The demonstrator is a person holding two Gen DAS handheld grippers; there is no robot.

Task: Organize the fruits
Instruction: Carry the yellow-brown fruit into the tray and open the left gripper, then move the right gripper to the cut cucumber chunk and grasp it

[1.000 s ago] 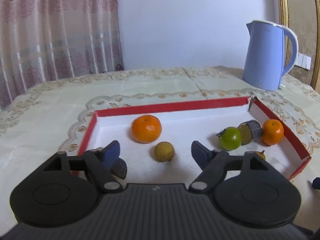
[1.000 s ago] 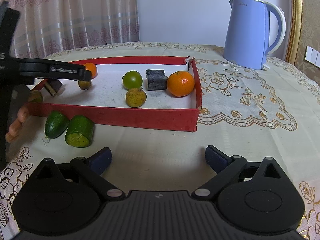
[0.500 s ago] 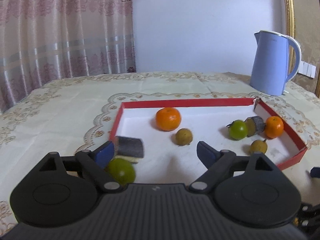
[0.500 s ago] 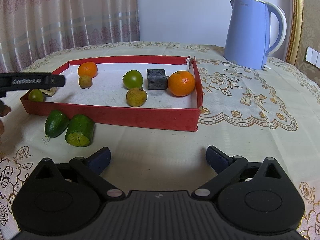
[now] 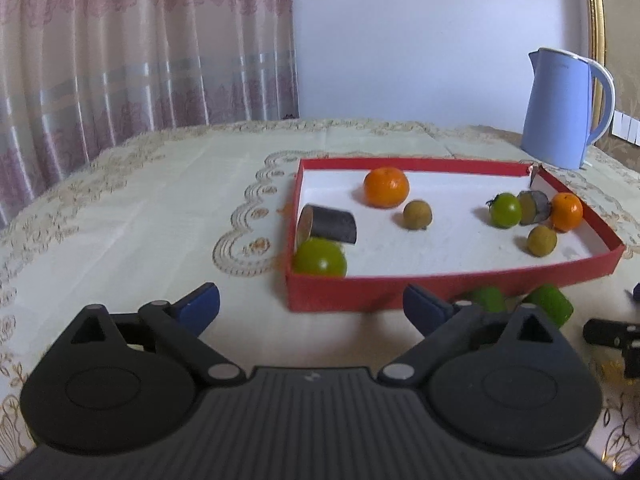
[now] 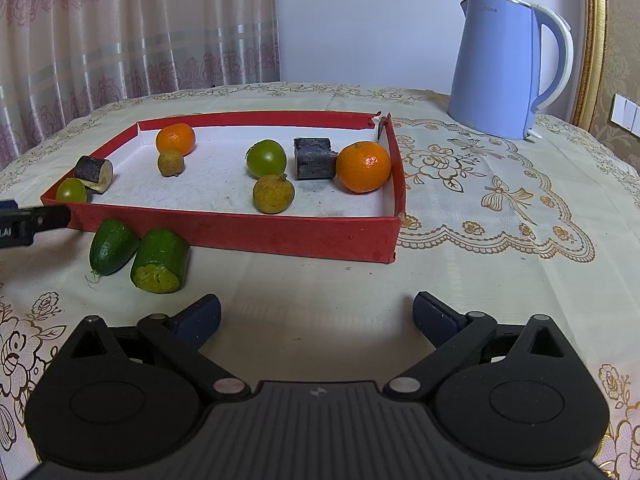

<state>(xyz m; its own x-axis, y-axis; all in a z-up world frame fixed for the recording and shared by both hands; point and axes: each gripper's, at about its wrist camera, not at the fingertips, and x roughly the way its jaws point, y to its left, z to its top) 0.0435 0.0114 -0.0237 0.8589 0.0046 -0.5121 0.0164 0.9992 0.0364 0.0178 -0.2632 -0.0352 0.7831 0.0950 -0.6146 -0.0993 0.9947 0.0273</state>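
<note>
A red tray (image 6: 280,234) (image 5: 480,278) holds two oranges (image 6: 363,166) (image 6: 175,139), two green tomatoes (image 6: 266,158) (image 6: 71,190), two brown round fruits (image 6: 273,193) (image 6: 171,163) and two dark cut pieces (image 6: 314,158) (image 6: 94,168). Two green cucumber pieces (image 6: 113,246) (image 6: 161,261) lie on the cloth in front of the tray. My left gripper (image 5: 311,305) is open and empty, just outside the tray's near left corner. My right gripper (image 6: 317,317) is open and empty over the cloth, short of the tray.
A blue electric kettle (image 6: 504,66) stands at the back right of the table. A lace-patterned tablecloth (image 6: 480,184) covers the table. A curtain (image 6: 120,28) hangs behind. The left gripper's finger shows at the right wrist view's left edge (image 6: 32,222).
My left gripper has drawn back out of the tray, leaving a dark piece and a green tomato in its near left corner. The right gripper has hardly moved.
</note>
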